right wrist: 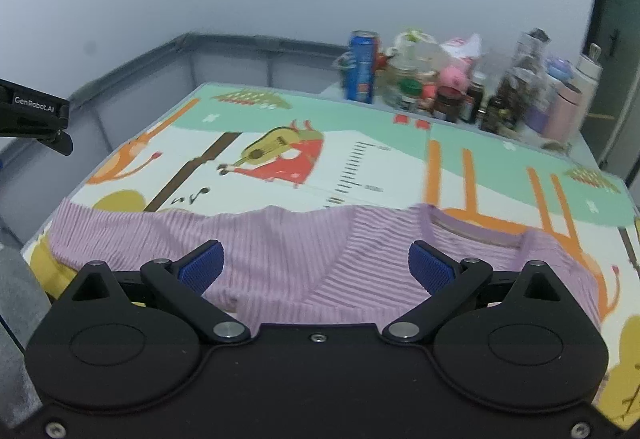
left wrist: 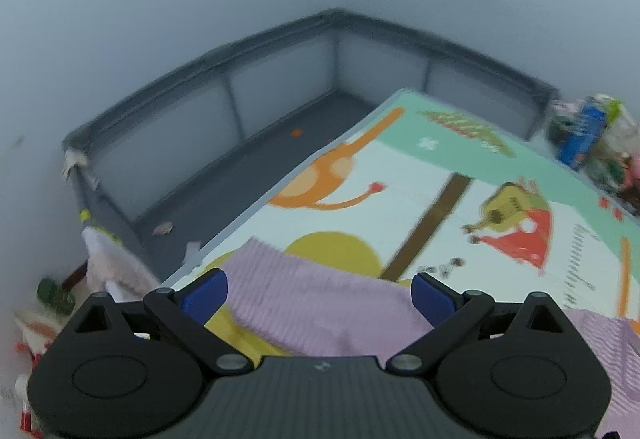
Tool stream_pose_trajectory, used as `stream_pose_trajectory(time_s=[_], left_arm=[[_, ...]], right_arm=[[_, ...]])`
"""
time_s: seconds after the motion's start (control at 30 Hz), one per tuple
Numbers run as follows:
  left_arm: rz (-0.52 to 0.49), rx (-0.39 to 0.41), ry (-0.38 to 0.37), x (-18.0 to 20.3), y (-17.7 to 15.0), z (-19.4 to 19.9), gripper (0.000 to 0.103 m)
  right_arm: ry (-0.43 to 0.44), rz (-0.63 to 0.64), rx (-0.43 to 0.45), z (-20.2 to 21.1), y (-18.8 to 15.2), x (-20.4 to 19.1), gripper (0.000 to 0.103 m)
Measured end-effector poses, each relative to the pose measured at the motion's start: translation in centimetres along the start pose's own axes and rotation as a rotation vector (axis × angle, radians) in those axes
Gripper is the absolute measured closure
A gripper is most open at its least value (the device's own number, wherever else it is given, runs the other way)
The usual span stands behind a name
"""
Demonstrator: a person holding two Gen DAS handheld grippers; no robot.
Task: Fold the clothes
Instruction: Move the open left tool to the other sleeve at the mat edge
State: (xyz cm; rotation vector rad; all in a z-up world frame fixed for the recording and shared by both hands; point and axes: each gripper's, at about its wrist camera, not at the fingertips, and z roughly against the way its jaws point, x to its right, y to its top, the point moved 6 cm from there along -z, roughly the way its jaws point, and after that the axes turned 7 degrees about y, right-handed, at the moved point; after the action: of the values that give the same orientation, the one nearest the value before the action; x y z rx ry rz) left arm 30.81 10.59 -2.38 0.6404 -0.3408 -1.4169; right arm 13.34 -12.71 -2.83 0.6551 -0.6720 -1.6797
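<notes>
Two grippers level, left gripper (left wrist: pixel 319 297), right gripper (right wrist: pixel 316 266), spread wide over lilac top (right wrist: pixel 280 251)

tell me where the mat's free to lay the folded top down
Free: the play mat between the purple striped top and the bottles and jars. Crowded: that far right corner, plus the near edge under the top.
</notes>
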Motion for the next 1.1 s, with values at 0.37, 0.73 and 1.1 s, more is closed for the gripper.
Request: stream_pose_trajectory(time_s=[0.37, 0.73, 1.1], left_arm=[[0.134, -0.177, 0.093, -7.0, 0.1, -8.5, 0.003], [0.136, -0.221, -0.005, -7.4, -0.5, -14.5, 0.003], [0.123, -0.269, -0.046, -6.3, -1.1, -18.4, 0.004]], right_arm=[[0.056, 0.091, -0.084, -5.3, 0.2, -5.6, 0.004], [0.064, 0.12, -0.135, -9.2, 0.0, -7.6, 0.004], [0.048, 0.108, -0.188, -11.5, -1.4, -6.9, 0.004]])
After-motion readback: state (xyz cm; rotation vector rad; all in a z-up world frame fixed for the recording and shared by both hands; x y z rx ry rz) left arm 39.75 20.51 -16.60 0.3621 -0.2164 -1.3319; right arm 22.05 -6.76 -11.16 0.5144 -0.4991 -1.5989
